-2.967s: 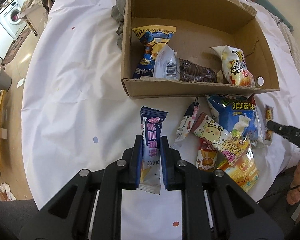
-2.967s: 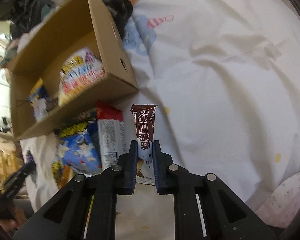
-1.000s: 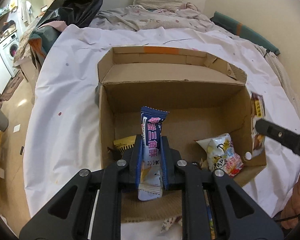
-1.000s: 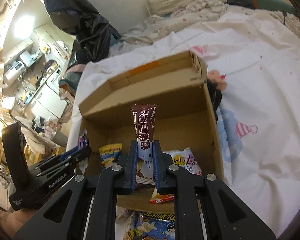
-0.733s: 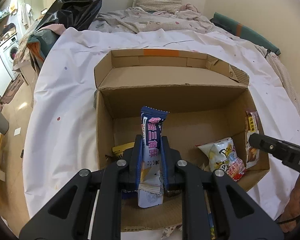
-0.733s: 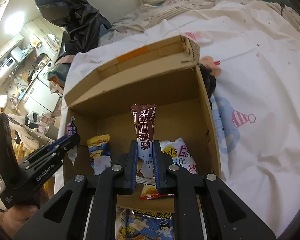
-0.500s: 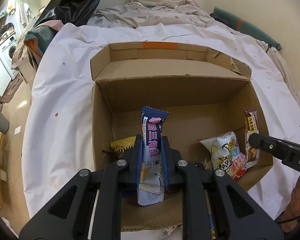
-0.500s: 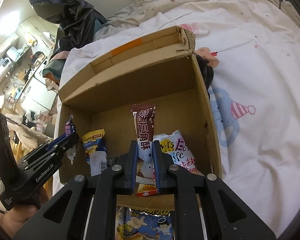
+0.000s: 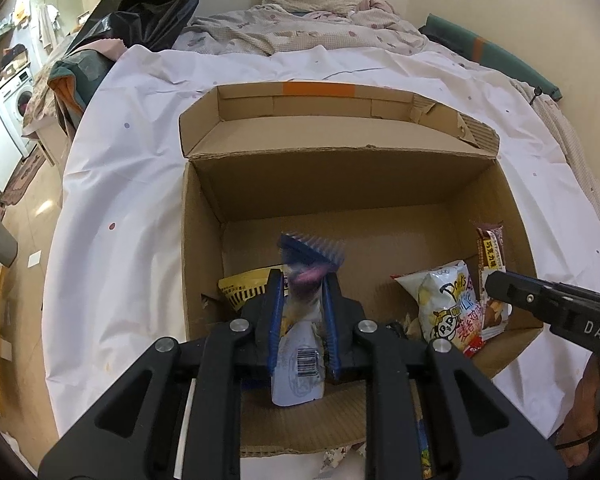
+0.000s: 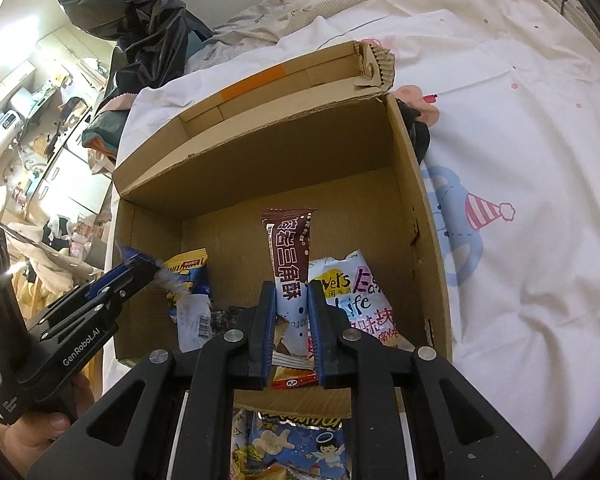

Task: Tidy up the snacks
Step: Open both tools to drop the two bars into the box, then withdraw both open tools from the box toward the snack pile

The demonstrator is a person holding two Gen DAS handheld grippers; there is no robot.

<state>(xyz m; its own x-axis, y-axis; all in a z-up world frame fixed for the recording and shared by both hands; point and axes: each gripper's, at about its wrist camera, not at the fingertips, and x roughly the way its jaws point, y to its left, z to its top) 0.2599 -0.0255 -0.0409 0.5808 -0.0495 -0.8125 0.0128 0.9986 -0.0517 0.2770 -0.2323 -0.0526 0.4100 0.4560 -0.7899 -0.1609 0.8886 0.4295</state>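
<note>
Over the cardboard box (image 9: 204, 264), left wrist view: left gripper (image 9: 302, 312), jaws just easing apart, blurred blue snack bar (image 9: 306, 276) sitting between them | right wrist view: right gripper (image 10: 291, 316) pinching brown snack bar (image 10: 290, 256) upright above white chip bag (image 10: 352, 292), box holding yellow packet (image 10: 186, 266) | bedsheet (image 10: 520, 120) lying beneath.

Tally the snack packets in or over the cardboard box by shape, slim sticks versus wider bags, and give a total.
Slim stick packets: 2, the blue stick and the brown stick
Wider bags lying in the cardboard box: 3, the white chip bag, the yellow-topped packet and the barcode-ended packet
Total: 5
</note>
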